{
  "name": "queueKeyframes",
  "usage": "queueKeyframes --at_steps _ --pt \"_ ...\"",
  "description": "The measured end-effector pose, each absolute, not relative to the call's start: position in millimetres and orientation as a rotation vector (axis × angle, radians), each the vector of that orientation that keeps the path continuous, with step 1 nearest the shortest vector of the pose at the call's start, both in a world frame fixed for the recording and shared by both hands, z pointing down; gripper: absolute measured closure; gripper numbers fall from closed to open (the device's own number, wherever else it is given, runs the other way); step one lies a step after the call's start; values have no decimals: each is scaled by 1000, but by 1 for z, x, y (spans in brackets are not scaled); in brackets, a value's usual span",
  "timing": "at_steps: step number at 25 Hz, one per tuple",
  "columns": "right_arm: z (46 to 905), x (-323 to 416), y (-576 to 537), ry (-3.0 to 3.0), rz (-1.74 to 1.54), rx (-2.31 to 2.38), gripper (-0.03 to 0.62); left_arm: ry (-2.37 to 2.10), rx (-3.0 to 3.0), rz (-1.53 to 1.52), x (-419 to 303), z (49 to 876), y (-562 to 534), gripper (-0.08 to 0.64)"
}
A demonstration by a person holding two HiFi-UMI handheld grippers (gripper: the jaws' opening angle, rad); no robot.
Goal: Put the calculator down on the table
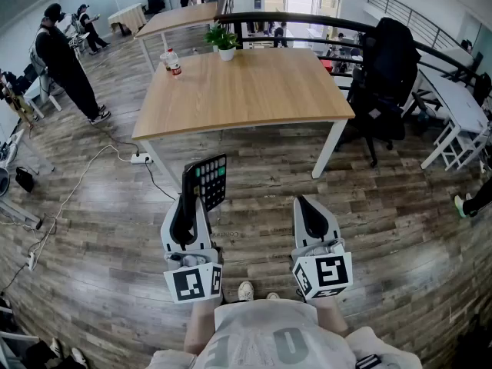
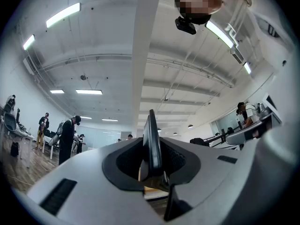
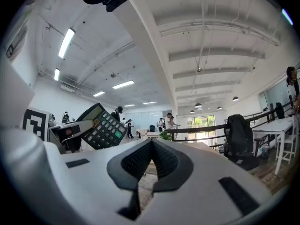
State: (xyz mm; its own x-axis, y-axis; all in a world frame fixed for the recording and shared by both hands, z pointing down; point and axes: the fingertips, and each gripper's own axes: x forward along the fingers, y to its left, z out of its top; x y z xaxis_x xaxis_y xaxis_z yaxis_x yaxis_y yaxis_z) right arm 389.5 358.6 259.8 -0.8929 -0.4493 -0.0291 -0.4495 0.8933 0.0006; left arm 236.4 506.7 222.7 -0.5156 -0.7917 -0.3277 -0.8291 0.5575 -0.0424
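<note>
A black calculator [image 1: 209, 181] with green and white keys stands upright in my left gripper [image 1: 190, 191], which is shut on its lower edge. It hangs above the wood floor, short of the wooden table [image 1: 246, 91]. The left gripper view shows the calculator [image 2: 152, 142] edge-on, clamped between the pads of that gripper [image 2: 152, 162]. My right gripper [image 1: 306, 204] is beside it at the right, shut with nothing in it. In the right gripper view the jaws of the right gripper [image 3: 151, 146] meet, and the calculator [image 3: 102, 126] shows at the left, keys facing this way.
A potted plant [image 1: 225, 41] and a bottle [image 1: 174, 64] stand at the table's far edge. A black office chair [image 1: 384, 75] is at its right, white tables [image 1: 461, 106] beyond. A person [image 1: 65, 64] stands at the left. A power strip and cable [image 1: 138, 157] lie on the floor.
</note>
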Motion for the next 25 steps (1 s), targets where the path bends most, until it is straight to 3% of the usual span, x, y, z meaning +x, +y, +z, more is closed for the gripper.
queueKeyframes --at_steps 25 --pt "259 350 383 2994 -23 -672 576 2467 -1348 161 196 228 525 469"
